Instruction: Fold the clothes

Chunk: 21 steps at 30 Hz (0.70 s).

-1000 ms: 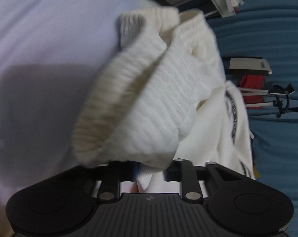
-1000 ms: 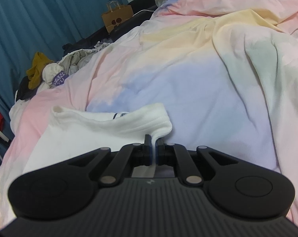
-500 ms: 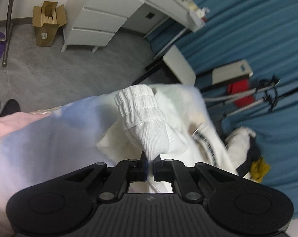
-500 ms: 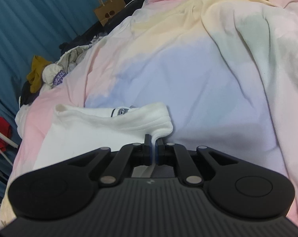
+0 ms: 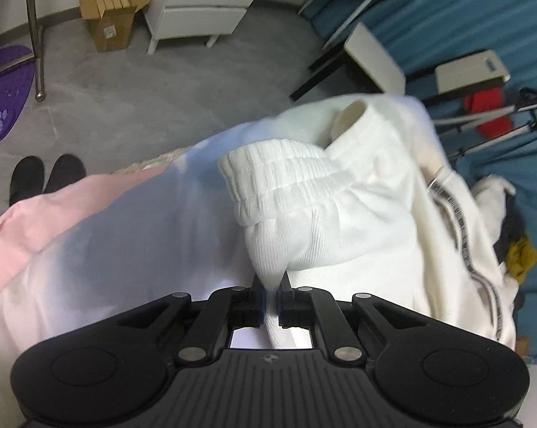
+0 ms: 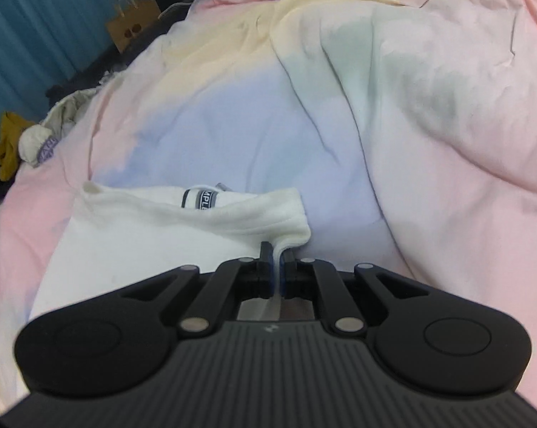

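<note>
A white garment (image 5: 357,221) with a grey lettered stripe lies on the pastel duvet (image 5: 125,242) at the bed's edge. My left gripper (image 5: 272,285) pinches it just below its gathered elastic band (image 5: 282,182), which stands up in front of the fingers. The jaws are opening slightly, with the cloth still pressed between the pads. In the right wrist view the same white garment (image 6: 143,235) spreads to the left over the duvet (image 6: 250,125). There my right gripper (image 6: 277,267) is shut on the corner of the garment's ribbed edge (image 6: 268,210).
Beyond the bed's edge is grey floor with a cardboard box (image 5: 111,25), white drawers (image 5: 204,0), a purple mat (image 5: 4,92) and black shoes (image 5: 47,178). Blue curtains (image 5: 482,18) hang at right. A clothes pile (image 6: 22,139) and paper bag (image 6: 133,28) sit at the duvet's far left.
My left gripper has carried the elastic band across and a little upward, so the floor and furniture have come into view. The right gripper has shifted a little, still pinching the ribbed corner.
</note>
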### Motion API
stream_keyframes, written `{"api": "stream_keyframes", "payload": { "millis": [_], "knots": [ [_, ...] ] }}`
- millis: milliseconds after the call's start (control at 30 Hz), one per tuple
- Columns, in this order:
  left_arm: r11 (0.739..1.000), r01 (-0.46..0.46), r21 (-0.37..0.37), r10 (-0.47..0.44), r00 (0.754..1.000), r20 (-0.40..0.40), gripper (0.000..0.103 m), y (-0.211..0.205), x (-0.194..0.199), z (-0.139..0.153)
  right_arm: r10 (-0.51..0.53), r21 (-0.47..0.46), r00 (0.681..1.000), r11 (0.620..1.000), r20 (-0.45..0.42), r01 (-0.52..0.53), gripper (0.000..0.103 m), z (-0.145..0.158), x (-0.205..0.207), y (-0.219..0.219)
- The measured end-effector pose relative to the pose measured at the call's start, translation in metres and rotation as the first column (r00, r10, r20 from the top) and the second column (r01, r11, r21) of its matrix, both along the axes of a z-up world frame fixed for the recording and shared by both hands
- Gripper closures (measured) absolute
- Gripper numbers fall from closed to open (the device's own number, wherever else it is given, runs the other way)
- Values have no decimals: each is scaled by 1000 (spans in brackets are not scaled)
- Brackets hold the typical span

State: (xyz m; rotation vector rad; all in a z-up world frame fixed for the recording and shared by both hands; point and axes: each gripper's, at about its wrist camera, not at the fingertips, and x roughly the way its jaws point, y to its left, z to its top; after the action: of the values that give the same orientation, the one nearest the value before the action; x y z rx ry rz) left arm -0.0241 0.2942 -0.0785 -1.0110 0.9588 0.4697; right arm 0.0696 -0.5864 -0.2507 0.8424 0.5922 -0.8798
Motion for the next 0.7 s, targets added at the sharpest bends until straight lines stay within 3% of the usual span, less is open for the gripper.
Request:
{"api": "stream_keyframes", "payload": {
  "millis": [100, 200, 300, 367, 500, 667, 700],
  "knots": [
    [999, 23, 46, -23, 1000, -11, 88, -3, -5, 4, -19, -17, 1000, 1000, 3, 20, 94, 10, -1, 3],
    [994, 28, 101, -28, 1000, 1, 74, -1, -15, 14, -87, -66, 996, 994, -17, 85, 80, 21, -7, 7],
    [982, 36, 188, -42, 999, 29, 53, -5, -29, 33, -93, -153, 995, 985, -47, 85, 55, 34, -3, 15],
    [966, 43, 256, -60, 997, 56, 46, -12, -35, 49, -68, -205, 996, 977, -50, 57, 28, 42, 0, 22],
    [926, 84, 368, -131, 986, 104, 22, -39, -30, 77, -11, -287, 999, 958, -31, 2, 28, 65, 3, 40],
    [852, 197, 486, -311, 936, 166, 20, -97, 6, 105, 130, -351, 991, 930, 44, -106, 28, 91, -2, 76],
    [836, 214, 505, -344, 922, 178, 15, -110, 15, 110, 159, -354, 986, 926, 55, -130, 28, 94, -3, 83]
  ]
}}
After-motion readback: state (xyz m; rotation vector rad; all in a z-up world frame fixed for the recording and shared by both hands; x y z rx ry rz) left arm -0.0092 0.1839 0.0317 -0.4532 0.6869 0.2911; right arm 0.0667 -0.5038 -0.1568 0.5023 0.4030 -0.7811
